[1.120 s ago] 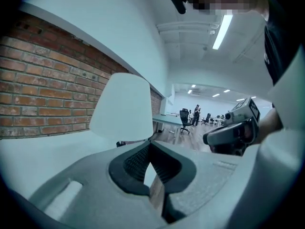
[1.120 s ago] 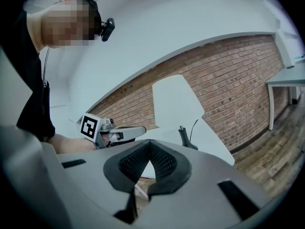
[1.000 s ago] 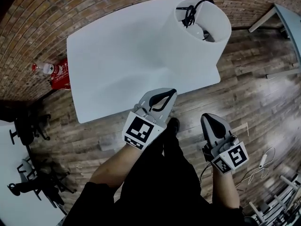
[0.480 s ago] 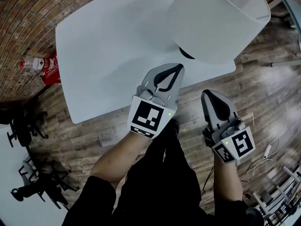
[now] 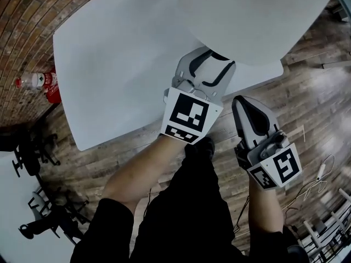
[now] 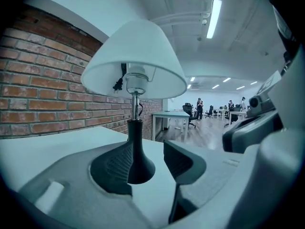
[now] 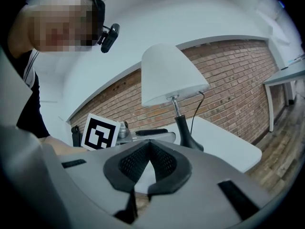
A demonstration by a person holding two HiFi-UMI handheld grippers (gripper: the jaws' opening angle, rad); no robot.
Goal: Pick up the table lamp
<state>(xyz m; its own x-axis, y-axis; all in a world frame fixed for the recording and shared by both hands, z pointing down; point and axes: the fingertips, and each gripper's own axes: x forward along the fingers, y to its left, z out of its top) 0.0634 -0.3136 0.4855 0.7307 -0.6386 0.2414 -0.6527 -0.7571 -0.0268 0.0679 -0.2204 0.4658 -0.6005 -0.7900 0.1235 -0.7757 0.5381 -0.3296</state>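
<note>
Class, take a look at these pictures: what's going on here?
A person with a tool in each hand is going for the lamp on the white table. The left tool has just been opening, and the lamp's dark base now shows in the gap between its jaws, which have not closed on it. The right tool is shut and empty, held off the table's near edge. The lamp stands upright on the table, not yet lifted.

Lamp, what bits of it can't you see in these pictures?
Stem and most of the base: head view, under the lamp shade.
Shade's top: head view, cut by the upper edge.
Bulb, if any: both gripper views, up inside the shade.
Base's foot: right gripper view, partly behind the right tool.
</note>
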